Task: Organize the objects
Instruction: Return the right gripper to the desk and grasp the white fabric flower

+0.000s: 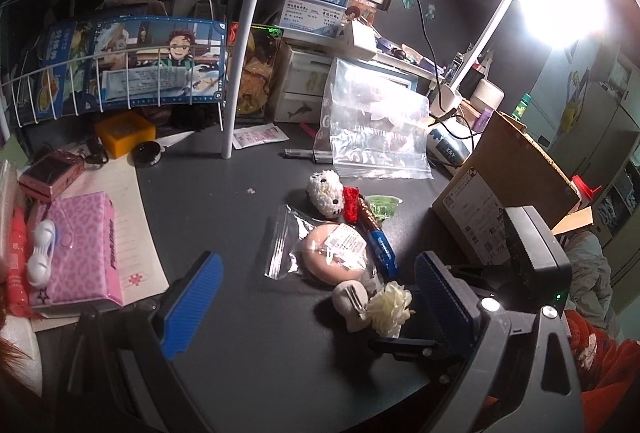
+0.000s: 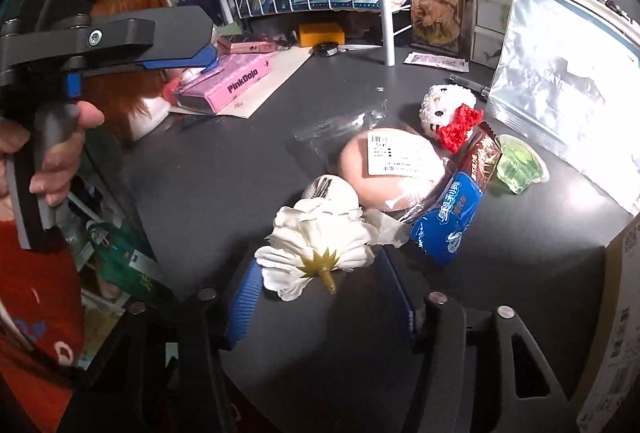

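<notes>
**Sorting barely begun on a cluttered dark surface**

The dark surface (image 2: 224,169) sat under a bright desk lamp (image 1: 560,5), backed by a white wire rack (image 1: 120,81) of cards and stacked drawer boxes, with a cardboard box (image 1: 508,189) off to the right of the left tongs.

Judging by how things lay, little of the organizing looked done. The loose items were bunched in one heap just ahead of the right tongs (image 2: 320,293): a white fabric flower (image 2: 320,245), a small pale hair clip (image 2: 332,191) touching it, a bagged pink puff (image 2: 384,169), a blue snack packet (image 2: 448,221), a green jelly cup (image 2: 520,165) and a crocheted white cat with a red bow (image 2: 448,113). A large empty zip bag (image 2: 568,89) lay beyond the heap, possibly meant to receive them; nothing was in it yet.

The right tongs were low over the surface, their blue pads apart, with the flower lying between them at the tips and not yet clamped. The left tongs (image 1: 316,273) hovered higher, to the left of the heap, pads wide apart and holding nothing; the person's hand (image 2: 52,157) gripped their handle, tilting them forward toward the pink box (image 1: 80,253).
</notes>
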### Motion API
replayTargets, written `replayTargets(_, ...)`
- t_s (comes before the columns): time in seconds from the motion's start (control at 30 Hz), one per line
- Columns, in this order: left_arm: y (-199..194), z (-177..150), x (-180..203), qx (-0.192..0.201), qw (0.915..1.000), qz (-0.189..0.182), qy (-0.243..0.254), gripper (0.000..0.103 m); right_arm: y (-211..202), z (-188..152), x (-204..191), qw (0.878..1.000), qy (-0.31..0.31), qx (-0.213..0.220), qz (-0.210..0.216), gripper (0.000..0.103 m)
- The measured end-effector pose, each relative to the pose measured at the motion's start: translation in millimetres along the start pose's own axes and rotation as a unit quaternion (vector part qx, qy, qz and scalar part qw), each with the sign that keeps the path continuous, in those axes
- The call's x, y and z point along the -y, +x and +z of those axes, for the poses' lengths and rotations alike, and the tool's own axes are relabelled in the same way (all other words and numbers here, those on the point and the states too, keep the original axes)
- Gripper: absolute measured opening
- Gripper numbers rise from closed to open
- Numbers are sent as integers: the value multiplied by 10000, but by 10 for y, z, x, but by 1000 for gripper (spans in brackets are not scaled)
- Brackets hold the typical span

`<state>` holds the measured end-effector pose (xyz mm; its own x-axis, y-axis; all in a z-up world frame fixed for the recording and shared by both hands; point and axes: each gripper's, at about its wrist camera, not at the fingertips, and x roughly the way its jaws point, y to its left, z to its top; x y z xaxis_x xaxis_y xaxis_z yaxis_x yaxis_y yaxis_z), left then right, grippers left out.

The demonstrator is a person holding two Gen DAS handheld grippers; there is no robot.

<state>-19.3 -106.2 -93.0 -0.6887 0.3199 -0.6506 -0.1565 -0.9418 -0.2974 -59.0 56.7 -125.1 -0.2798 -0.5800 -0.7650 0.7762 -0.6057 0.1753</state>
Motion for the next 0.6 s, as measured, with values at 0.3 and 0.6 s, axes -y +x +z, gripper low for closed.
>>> replayTargets(0.3, 45, -27, 120, -174, 9996, -169, 124, 96, -98, -46, -29, 10000, -33, 73, 49, 26)
replayTargets(0.6, 8, -2, 308, -146, 9991, -331, 216, 96, -307, 12, -24, 9996, -86, 256, -42, 26)
